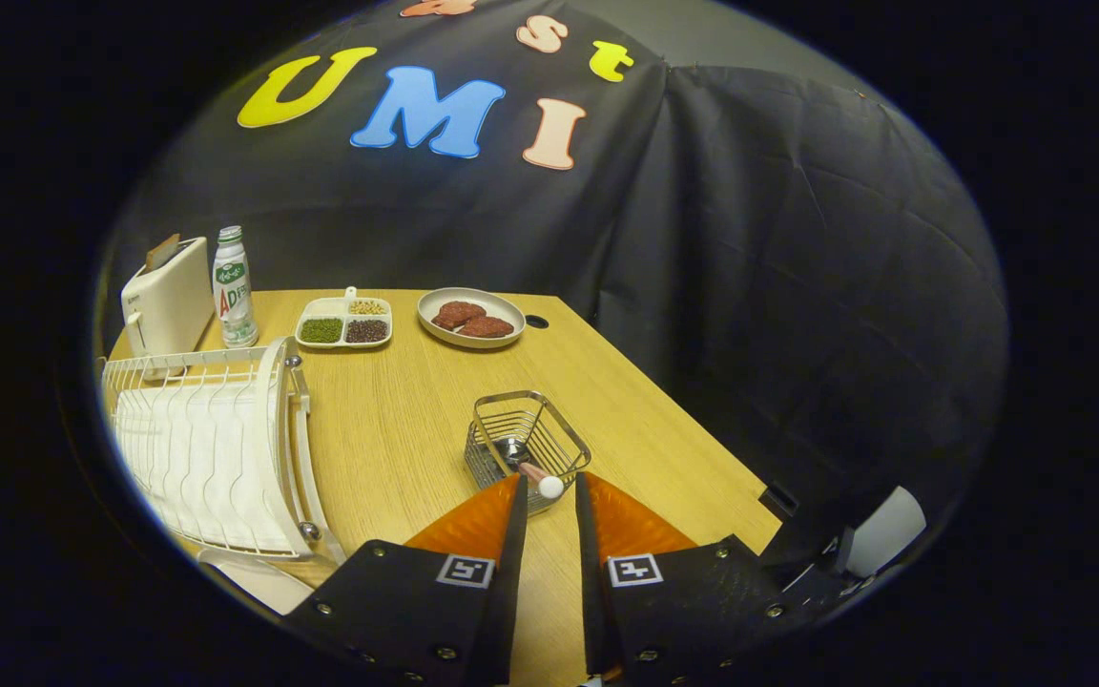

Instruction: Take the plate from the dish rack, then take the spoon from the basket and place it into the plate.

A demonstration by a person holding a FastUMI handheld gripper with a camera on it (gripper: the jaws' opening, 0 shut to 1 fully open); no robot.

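Observation:
A small wire basket [528,441] stands on the wooden table just ahead of my fingers. A spoon [532,469] lies in it, metal bowl down in the basket, its pink handle rising toward me and ending in a white ball. That ball sits between the tips of my gripper [549,489], whose orange fingers [478,523] stand apart on either side without touching it. The white dish rack [211,458] is to the left of the fingers. A white plate [259,580] lies on the table in front of the rack, partly hidden by my left finger's black mount.
At the table's far side stand a white toaster [166,303], a bottle [234,288], a divided dish of beans [344,322] and a plate with brown patties [470,317]. The table's right edge [693,420] runs diagonally close to the basket.

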